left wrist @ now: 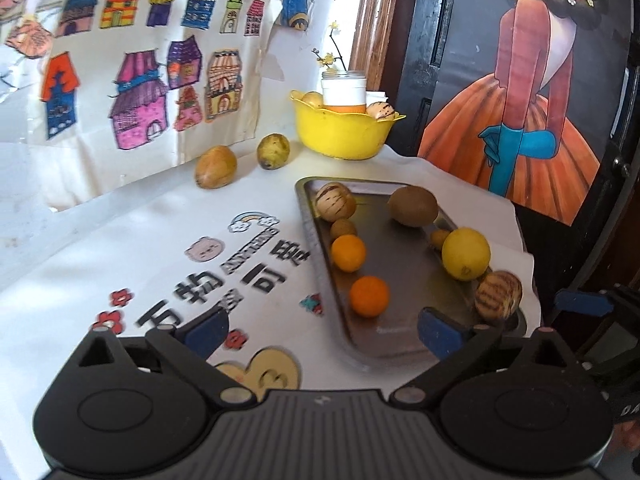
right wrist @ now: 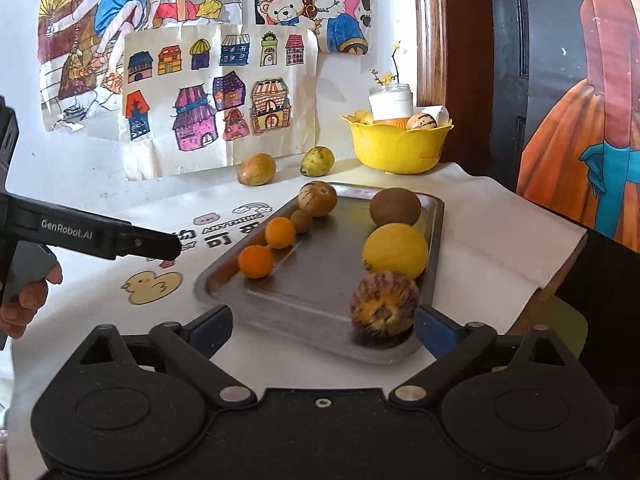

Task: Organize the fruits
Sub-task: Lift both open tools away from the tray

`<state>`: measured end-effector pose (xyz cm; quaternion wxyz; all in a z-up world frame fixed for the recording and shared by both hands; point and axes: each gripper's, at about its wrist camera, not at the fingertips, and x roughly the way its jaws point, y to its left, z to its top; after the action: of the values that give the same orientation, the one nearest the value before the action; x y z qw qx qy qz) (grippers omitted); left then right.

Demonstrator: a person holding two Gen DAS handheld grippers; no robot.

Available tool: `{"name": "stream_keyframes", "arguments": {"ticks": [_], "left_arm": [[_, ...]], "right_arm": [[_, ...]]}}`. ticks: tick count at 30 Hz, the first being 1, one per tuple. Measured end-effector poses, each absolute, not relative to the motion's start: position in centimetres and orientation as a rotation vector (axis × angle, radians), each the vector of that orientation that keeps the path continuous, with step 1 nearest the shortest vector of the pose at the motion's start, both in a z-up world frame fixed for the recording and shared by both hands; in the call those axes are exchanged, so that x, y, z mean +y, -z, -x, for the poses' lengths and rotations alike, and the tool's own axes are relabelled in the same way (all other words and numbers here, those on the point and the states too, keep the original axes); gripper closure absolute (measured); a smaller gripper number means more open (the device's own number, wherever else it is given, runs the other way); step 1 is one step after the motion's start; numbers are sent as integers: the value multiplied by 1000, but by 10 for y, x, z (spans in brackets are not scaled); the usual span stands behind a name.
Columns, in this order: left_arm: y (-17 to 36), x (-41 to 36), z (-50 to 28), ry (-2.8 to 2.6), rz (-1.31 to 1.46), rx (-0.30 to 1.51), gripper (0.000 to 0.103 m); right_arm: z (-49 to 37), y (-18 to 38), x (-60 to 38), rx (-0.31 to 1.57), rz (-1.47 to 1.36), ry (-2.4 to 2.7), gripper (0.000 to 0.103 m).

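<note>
Striped fruit just beside right gripper.

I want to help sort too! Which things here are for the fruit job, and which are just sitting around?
For the job:
metal tray
lemon
kiwi
two oranges
striped melon
yellow bowl
two mangoes on the cloth

Just around:
house drawing
white jar with flowers

Tray: metal, holds two oranges, lemon, kiwi
Bowl: yellow, behind tray
Left gripper: fingers wide apart, empty
</note>
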<state>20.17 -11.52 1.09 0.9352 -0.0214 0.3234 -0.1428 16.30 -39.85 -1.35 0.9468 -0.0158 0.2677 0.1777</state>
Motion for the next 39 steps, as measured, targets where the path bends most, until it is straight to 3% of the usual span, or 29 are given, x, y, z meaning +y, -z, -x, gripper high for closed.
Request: {"name": "stream_keyframes", "arguments": {"ticks": [22, 39], "left_arm": [[-4, -44, -136, 168, -65, 752, 0], [-15, -9, -172, 59, -158, 776, 0]], "right_arm": [[-94, 13, -339, 692, -35, -380, 1], [-141, -19, -319, 804, 86, -475, 1]]}}
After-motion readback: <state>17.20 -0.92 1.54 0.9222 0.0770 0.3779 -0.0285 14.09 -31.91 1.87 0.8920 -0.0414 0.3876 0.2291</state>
